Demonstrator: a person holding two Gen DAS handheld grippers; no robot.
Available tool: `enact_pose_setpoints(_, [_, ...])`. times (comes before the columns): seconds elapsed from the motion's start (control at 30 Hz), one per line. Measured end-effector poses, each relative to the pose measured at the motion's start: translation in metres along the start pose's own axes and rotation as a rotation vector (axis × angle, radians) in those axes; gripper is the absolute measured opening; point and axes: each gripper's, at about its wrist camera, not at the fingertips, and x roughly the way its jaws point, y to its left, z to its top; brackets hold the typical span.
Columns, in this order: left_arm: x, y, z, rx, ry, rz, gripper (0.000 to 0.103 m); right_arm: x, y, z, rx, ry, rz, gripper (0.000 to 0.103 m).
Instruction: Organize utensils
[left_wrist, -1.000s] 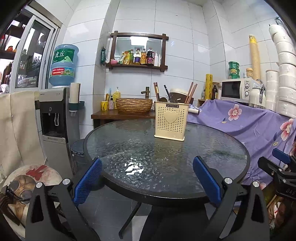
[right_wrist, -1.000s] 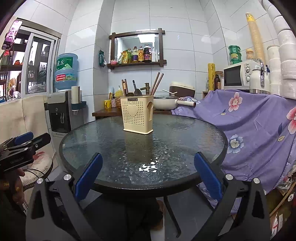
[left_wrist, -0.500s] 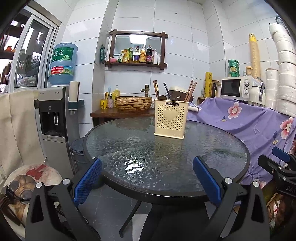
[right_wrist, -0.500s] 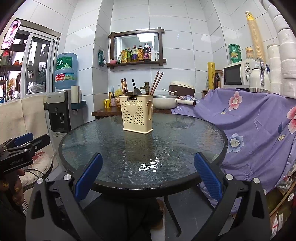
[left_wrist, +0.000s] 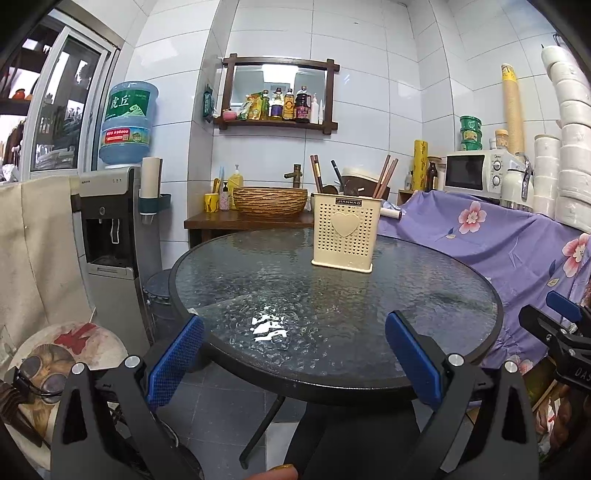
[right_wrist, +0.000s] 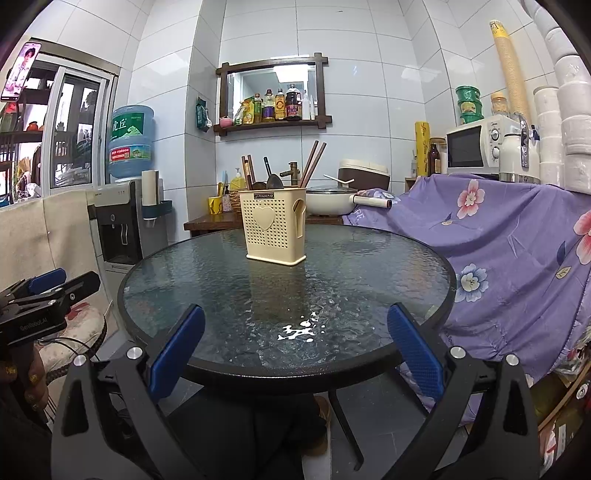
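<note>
A cream utensil holder (left_wrist: 346, 233) with a heart on its front stands upright on the far half of the round glass table (left_wrist: 258, 280). It also shows in the right wrist view (right_wrist: 274, 229). Brown chopsticks (right_wrist: 313, 162) and dark spoons (right_wrist: 272, 179) stand in it. My left gripper (left_wrist: 295, 354) is open and empty, low at the table's near edge. My right gripper (right_wrist: 295, 350) is open and empty, at the near edge too. Each gripper shows at the side of the other's view: the right one (left_wrist: 554, 328), the left one (right_wrist: 48, 291).
A purple flowered cloth (right_wrist: 517, 240) covers a counter right of the table, with a microwave (right_wrist: 476, 147) and stacked white rolls on it. A water dispenser (left_wrist: 110, 236) stands left. A wooden sideboard with a woven basin (left_wrist: 271, 201) is behind. A white pan (right_wrist: 332, 199) rests behind the holder.
Both grippers have drawn back and sunk a little, so the table and holder sit slightly higher in view. Nothing on the table has moved.
</note>
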Motion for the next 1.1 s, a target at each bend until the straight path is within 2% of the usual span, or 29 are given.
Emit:
enact_pose_setpoints(0.37, [-0.0008, -0.0017, 0.0005, 0.014, 0.007, -0.018, 0.097, -0.0001, 0.0006, 0.0022, -0.003, -0.003, -0.001, 0.097])
enact_pose_setpoints(1.1, [-0.0047, -0.0028, -0.0009, 0.020, -0.006, -0.004, 0.097, -0.0017, 0.0041, 0.0009, -0.011, -0.005, 0.000, 0.097])
